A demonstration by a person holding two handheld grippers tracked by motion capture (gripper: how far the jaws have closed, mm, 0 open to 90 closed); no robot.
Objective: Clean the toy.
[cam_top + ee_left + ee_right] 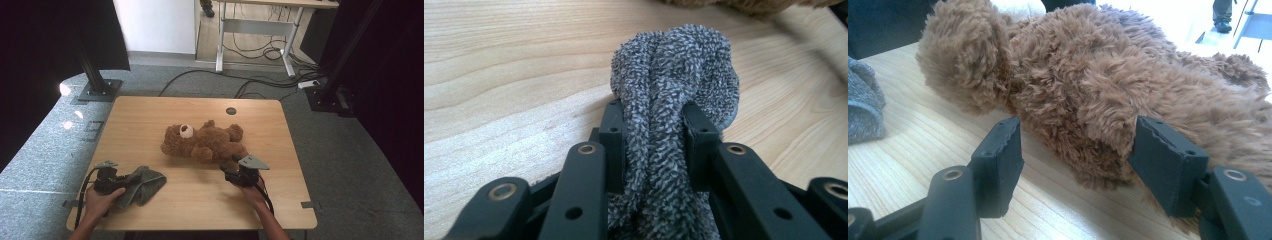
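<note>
- The left tongs (131, 181) sit low at the near left of the counter (200, 200), with the grey fuzzy cloth (674, 90) bunched between the jaws. Both jaws press into the fabric, so it's gripped, and the rest of the cloth is slumped on the wood just past the tips.
- The right tongs (1075, 150) are spread wide, one jaw on each side of a paw of the brown teddy bear (1108, 85). One jaw touches the fur, the other is clear of it, so no squeeze there.
- The bear lies on its side mid-counter, cream muzzle up, well apart from the cloth.
- Around it all: a round cable hole (230, 111) at the far edge of the counter, black stand feet on the grey carpet, and loose cables under a white desk (260, 25) farther back.
</note>
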